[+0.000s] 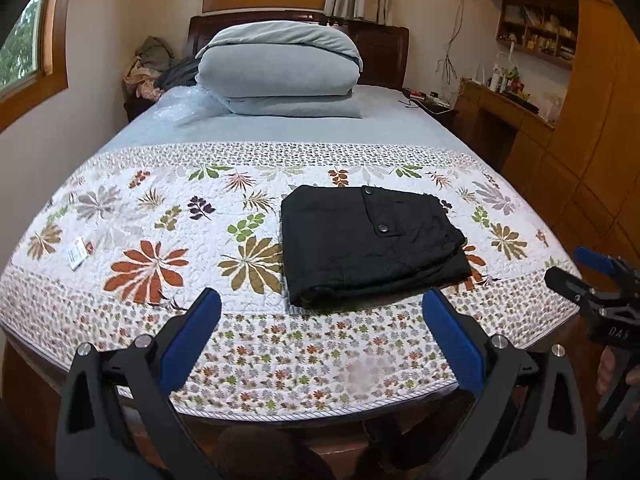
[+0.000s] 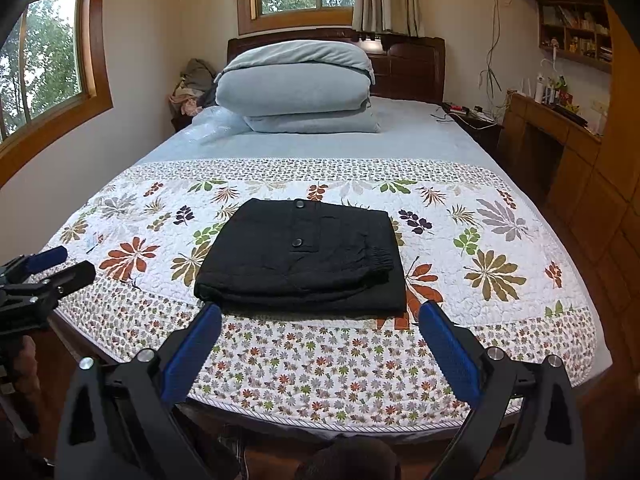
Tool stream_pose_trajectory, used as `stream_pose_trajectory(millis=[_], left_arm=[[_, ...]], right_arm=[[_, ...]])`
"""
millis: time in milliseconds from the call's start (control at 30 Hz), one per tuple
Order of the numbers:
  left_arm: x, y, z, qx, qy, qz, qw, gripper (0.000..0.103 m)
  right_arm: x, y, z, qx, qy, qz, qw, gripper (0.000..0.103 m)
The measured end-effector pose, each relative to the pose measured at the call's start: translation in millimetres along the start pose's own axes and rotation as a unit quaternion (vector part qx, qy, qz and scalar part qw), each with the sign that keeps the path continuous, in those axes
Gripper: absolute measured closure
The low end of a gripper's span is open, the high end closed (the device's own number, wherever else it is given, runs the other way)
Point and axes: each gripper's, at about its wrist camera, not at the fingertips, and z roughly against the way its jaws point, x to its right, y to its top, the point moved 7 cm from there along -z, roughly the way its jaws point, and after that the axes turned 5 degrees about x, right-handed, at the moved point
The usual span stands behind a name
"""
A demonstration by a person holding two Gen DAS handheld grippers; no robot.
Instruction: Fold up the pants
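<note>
1. Left gripper (image 1: 322, 304): nearest the lens in the left wrist view. Jaws spread wide, nothing between the blue pads (image 1: 450, 340). It hangs over the near edge of the bed (image 1: 280, 404), clear of the cloth.
2. Right gripper (image 2: 320, 316): jaws likewise wide apart and empty, blue pads bare, also above the near edge.
3. Pants (image 2: 304, 260): black, folded into a compact layered rectangle, lying flat on the floral quilt (image 2: 480, 248) toward the near end of the bed. Two snap buttons (image 2: 297, 243) face up on the top layer; an elastic band bunches at the right side.
4. Pants vs jaws, right view: the near fold edge sits just beyond the fingertips, about centred in the gap, not touching.
5. Pants vs jaws, left view: the bundle (image 1: 372, 244) lies beyond the tips and offset right, its near edge close to the right finger, apart from it.
6. Cross-views: each gripper shows at the edge of the other's frame, a hand partly visible on the handle.
7. Far end: folded grey duvet (image 1: 280, 68) stacked against the headboard (image 1: 384, 52).
</note>
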Motion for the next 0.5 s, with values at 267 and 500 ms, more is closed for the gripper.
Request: stream_pose_trajectory(millis=[267,500], left_arm=[[4.4,1.7,-1.0,-0.004,0.004,-0.012,0.9999,0.003],[4.8,6.2,3.3,0.002,-0.001,-0.008,1.0000,0.003]], right_arm=[[2.2,0.0,-1.7,-0.001,-0.001,-0.001,1.000,0.003],[2.3,0.0,-2.3,-0.001,0.000,0.000,1.000,0.003]])
